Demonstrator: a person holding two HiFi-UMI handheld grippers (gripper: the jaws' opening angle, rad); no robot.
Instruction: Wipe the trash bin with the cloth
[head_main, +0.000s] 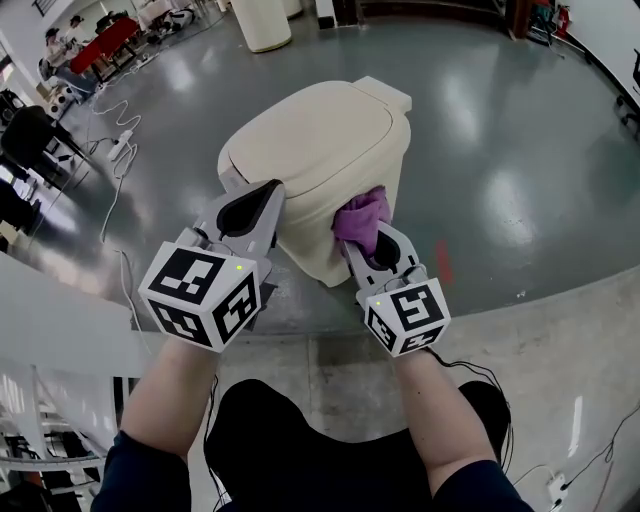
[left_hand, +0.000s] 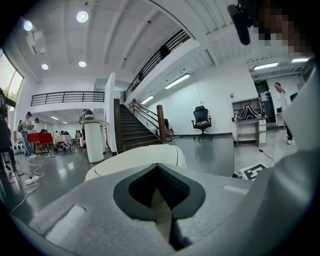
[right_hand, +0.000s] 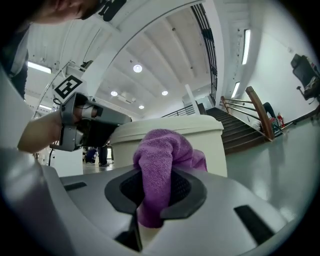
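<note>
Cloth (right_hand: 161, 162): purple and bunched, clamped between the jaws of the right gripper (right_hand: 155, 200); we see its wad bulge out past the tips.
Right gripper: clenched on the cloth, just right of centre in the head view, pointing up-frame.
Contact: the wad sits against the near wall of the trash bin (head_main: 325, 130), just under the lid rim and toward that wall's right end.
Left gripper (head_main: 262, 205): jaws closed together with nothing between them; its tips lie at the left end of the same wall, below the lid. We cannot tell whether they touch it or sit just beside it.
Trash bin: cream, lid down, standing on the grey floor (head_main: 520, 170) in the upper middle of the head view.
Deciding relation: the bin lies straight beyond the right tips, and its near wall runs across the frame from one gripper to the other. The right hand has the cloth on it, so we judge a stroke should travel sideways or downward along that wall.
Risk: we think a light bin could slide under pressure; the left gripper looks placed to steady it.
</note>
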